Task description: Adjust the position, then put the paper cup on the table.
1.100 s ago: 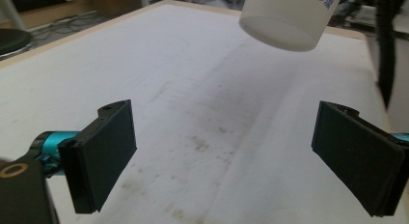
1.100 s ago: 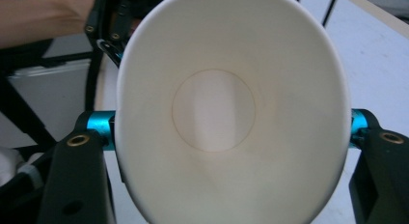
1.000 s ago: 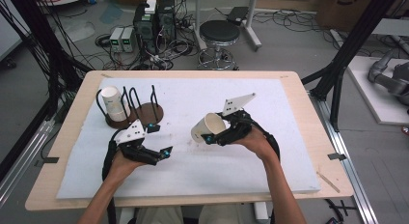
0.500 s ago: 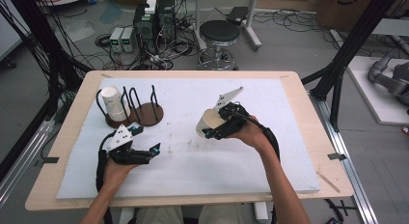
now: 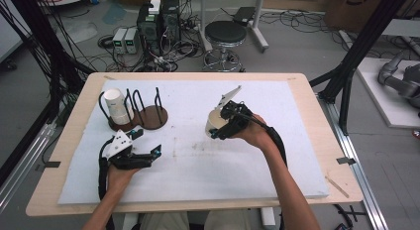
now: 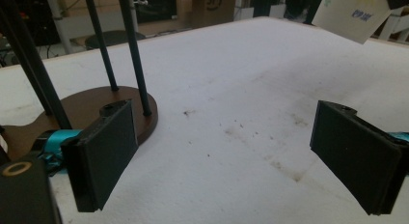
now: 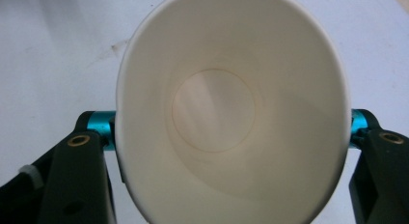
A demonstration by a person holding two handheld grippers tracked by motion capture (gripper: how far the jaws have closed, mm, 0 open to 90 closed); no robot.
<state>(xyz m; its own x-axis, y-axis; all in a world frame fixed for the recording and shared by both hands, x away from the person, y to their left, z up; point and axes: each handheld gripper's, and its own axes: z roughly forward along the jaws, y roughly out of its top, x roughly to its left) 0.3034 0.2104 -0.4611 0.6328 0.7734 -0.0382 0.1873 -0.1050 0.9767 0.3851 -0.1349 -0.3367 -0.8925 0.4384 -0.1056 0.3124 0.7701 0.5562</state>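
My right gripper [image 5: 221, 129] is clamped on a white paper cup [image 5: 216, 122], squeezing its rim oval, mouth toward the camera. I hold it above the white-covered bench [image 5: 297, 160], well right of the brown wooden cup rack with black wire hoops [image 5: 140, 116], which already holds another white paper cup [image 5: 115, 104]. My left gripper [image 5: 148, 154], jaws spread and empty, sits just in front of the rack, nearer it. I judge the held cup must travel left to the free hoops.

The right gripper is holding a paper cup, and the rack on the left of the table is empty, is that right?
Not quite. The right gripper does hold a paper cup, but the rack isn't empty: the high view shows another cup standing in it.
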